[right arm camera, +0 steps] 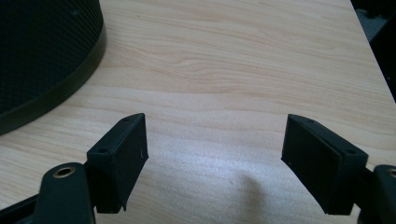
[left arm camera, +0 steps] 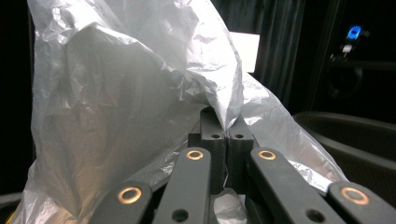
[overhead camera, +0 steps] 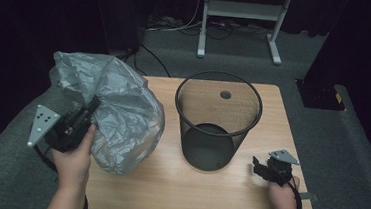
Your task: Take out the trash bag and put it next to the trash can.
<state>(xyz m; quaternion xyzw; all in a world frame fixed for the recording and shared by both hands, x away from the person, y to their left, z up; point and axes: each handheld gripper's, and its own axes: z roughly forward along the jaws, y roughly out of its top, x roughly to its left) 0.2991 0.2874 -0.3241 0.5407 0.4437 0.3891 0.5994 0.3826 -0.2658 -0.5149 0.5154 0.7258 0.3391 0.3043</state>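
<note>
Left gripper (overhead camera: 92, 103) pinching the grey plastic bag (overhead camera: 117, 114), hanging left of the mesh bin (overhead camera: 217, 118). Right gripper (right arm camera: 215, 154) spread, idling near bin's base. I'm thinking: grab opposite edge, open mouth before lowering.

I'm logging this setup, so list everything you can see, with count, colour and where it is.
Crinkled plastic bag: one, silvery grey, table's left side, pinched in the left gripper.
Round wire-mesh waste bin: one, black, upright at the table's centre.
Wooden table: one, light wood grain, on grey carpet.
Metal stand frame: one, pale grey, on the floor beyond the table.
Cables: several, on the floor by that frame.
Left gripper: black, shut on the bag.
Right gripper: black, open above the table's right front.
</note>
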